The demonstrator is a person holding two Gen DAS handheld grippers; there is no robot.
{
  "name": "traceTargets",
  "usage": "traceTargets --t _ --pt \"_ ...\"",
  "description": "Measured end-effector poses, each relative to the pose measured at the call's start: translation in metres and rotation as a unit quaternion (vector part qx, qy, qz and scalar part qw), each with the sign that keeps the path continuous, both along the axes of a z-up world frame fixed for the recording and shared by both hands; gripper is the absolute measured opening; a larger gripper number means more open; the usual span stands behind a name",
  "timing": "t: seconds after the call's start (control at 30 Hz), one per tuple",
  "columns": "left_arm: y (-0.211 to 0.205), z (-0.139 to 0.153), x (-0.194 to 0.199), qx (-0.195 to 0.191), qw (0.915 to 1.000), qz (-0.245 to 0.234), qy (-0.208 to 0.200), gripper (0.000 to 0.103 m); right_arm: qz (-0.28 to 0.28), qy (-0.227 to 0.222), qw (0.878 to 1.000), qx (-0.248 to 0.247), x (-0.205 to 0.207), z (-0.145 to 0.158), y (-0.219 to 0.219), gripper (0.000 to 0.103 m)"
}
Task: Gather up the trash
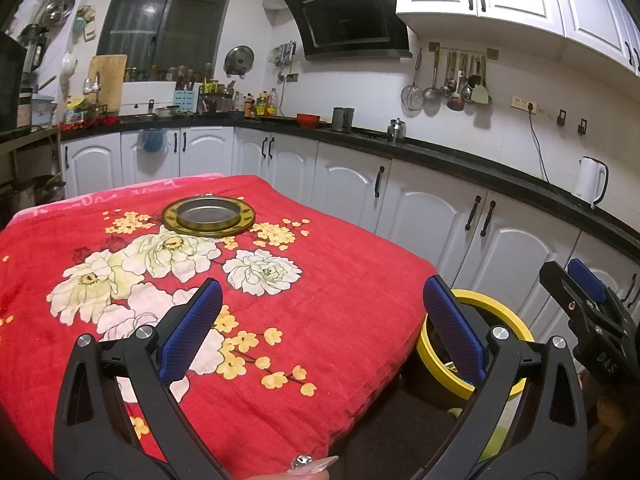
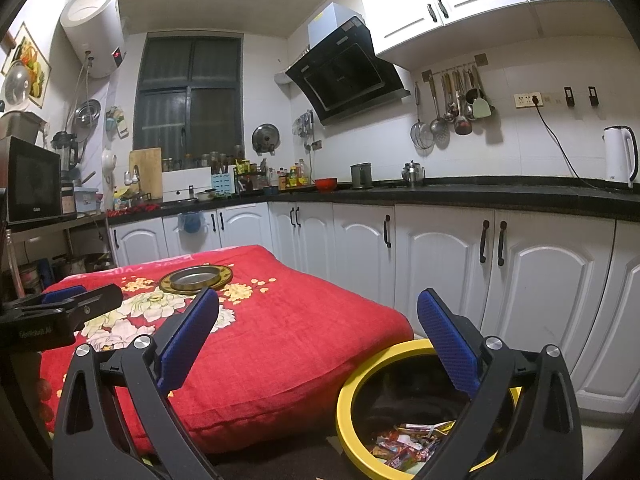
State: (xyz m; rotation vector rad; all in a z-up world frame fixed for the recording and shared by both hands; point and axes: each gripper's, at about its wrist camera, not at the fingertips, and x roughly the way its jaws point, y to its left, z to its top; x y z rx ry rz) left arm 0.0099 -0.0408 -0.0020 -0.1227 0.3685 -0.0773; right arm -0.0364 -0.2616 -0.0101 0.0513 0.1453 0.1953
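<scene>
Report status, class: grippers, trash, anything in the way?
Left gripper and right gripper open, empty. Wrappers in yellow bin. Only a metal dish on the red cloth.

Red cloth (image 1: pixel 328 280) over the table, printed with big white flowers and small yellow blossoms. On it, a gold-rimmed plate (image 1: pixel 208 216) with a grey metal centre. Yellow rim on the black bin (image 2: pixel 348 392), bright wrappers (image 2: pixel 408 442) of mixed colours inside. Blue dimpled pads (image 1: pixel 192 332) on black grippers. White cabinets (image 2: pixel 440 256), black countertop (image 2: pixel 480 194).
</scene>
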Motion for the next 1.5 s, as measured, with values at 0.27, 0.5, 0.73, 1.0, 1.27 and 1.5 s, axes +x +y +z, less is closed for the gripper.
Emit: traceTargets --t 0.27,0.5,0.73,1.0,1.27,1.5 --pt "-0.001 0.000 0.000 0.000 1.0000 -0.001 -0.001 0.092 0.000 0.000 1.000 0.000 0.000 0.000 0.000 0.097" --pt "-0.001 0.000 0.000 0.000 1.0000 -0.003 0.000 0.092 0.000 0.001 1.000 0.001 0.000 0.000 0.000 0.097" --pt "-0.003 0.000 -0.001 0.001 1.0000 -0.004 0.000 0.092 0.000 0.001 1.000 0.001 0.000 0.001 0.000 0.097" --pt "-0.010 0.001 0.004 0.013 0.9998 -0.004 0.010 0.092 0.002 0.009 1.000 0.001 -0.001 -0.001 0.001 0.097" --pt "-0.009 0.000 0.006 0.012 0.9998 -0.009 0.013 0.092 0.004 0.016 1.000 -0.002 -0.002 -0.002 0.009 0.097" --pt "-0.003 -0.004 0.008 0.003 0.9997 -0.015 0.019 0.092 0.011 0.023 1.000 0.001 0.003 0.002 0.017 0.097"
